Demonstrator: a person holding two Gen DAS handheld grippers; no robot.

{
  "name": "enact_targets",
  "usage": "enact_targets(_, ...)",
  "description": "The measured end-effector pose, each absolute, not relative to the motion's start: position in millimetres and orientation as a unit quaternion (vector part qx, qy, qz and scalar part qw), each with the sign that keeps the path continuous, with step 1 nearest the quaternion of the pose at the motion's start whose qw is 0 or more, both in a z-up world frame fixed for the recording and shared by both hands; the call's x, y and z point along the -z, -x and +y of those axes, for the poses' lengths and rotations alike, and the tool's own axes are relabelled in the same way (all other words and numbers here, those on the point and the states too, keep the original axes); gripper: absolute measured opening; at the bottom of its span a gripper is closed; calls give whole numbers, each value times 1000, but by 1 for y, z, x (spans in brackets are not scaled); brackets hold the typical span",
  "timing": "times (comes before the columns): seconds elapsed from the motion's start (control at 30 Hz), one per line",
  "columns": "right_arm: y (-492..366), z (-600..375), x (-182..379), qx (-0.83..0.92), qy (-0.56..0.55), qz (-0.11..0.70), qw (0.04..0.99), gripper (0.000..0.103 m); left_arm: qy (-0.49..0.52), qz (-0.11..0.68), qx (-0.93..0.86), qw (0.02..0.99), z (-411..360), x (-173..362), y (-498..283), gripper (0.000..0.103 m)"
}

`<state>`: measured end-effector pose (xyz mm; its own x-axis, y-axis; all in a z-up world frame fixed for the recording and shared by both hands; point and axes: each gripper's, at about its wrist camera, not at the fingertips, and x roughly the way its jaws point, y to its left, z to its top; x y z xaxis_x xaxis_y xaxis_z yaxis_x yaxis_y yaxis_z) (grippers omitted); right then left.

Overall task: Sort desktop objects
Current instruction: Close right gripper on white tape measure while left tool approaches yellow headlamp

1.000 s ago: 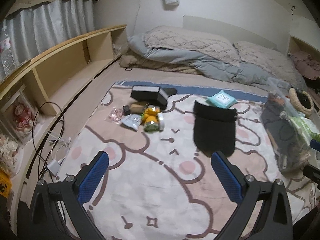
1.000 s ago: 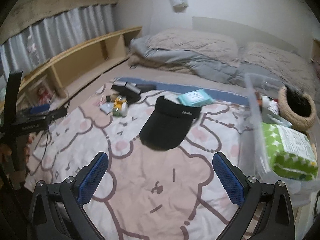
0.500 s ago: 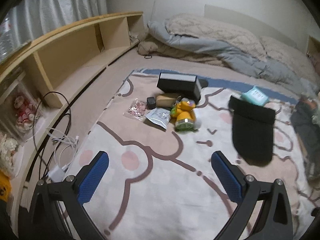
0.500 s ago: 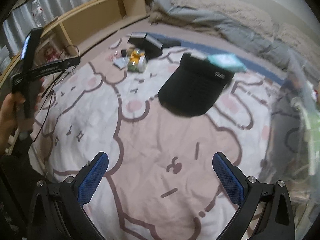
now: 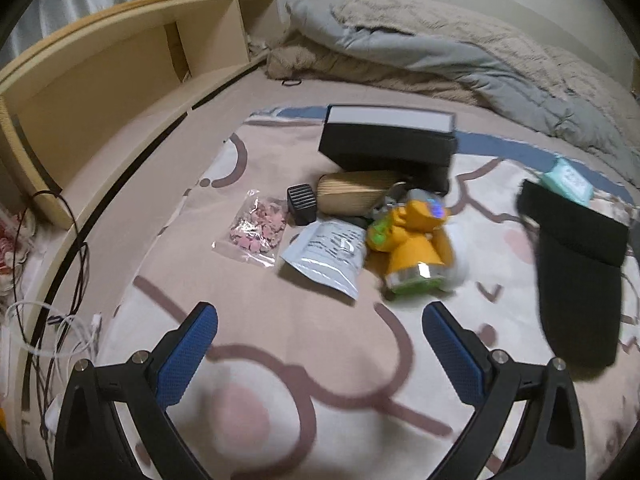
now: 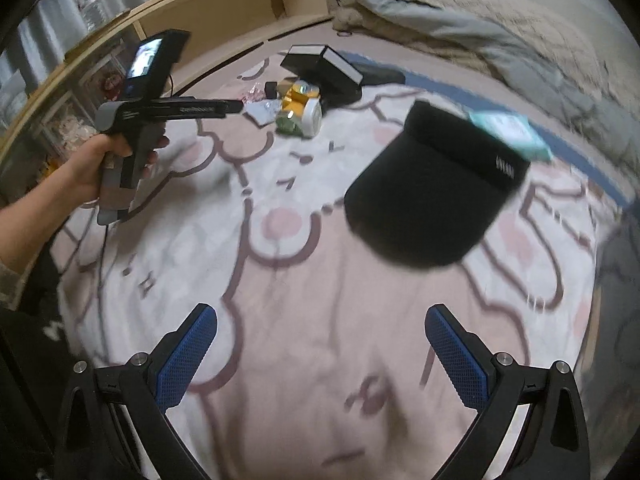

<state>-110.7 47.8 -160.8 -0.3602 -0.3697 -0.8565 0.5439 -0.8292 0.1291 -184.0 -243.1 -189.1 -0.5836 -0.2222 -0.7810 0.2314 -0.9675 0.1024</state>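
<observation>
A cluster of small objects lies on the patterned blanket: a black box, a tan pouch, a small black ribbed item, a clear bag of pink bits, a silver foil packet and a yellow-green toy. A black visor cap lies to the right, with a teal wipes pack behind it. My left gripper hovers open just short of the foil packet. My right gripper is open over bare blanket, short of the cap.
A wooden shelf unit runs along the left, with cables below it. Folded duvets and pillows lie at the back. In the right wrist view a hand holds the left gripper's handle.
Both grippers have moved forward and lower over the blanket. The left one has closed in on the object cluster; the right one has come nearer the cap. Both stay open.
</observation>
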Motion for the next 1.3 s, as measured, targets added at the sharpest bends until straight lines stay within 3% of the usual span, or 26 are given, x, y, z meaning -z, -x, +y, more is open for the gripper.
enact_targets(0.27,158,23,181,817,-484,103,298,103,-442,-8,884,149,-258,216,214,103)
enact_targets(0.5,204,0,191,797,-490,40,351,103,-462,3,875,143,-272,252,211,103)
enact_targets(0.67,239,-32,188,831,-445,41,331,103,-457,11,879,134,-274,251,206,103)
enact_targets(0.87,293,-66,212,836,-463,11,293,103,-456,12,880,129,-270,251,204,103)
enact_targets(1.17,339,-110,233,818,-493,-32,294,103,-415,119,901,50,-285,236,182,101)
enact_targets(1.3,349,-121,244,804,-515,-32,296,103,-403,153,902,28,-285,234,176,95)
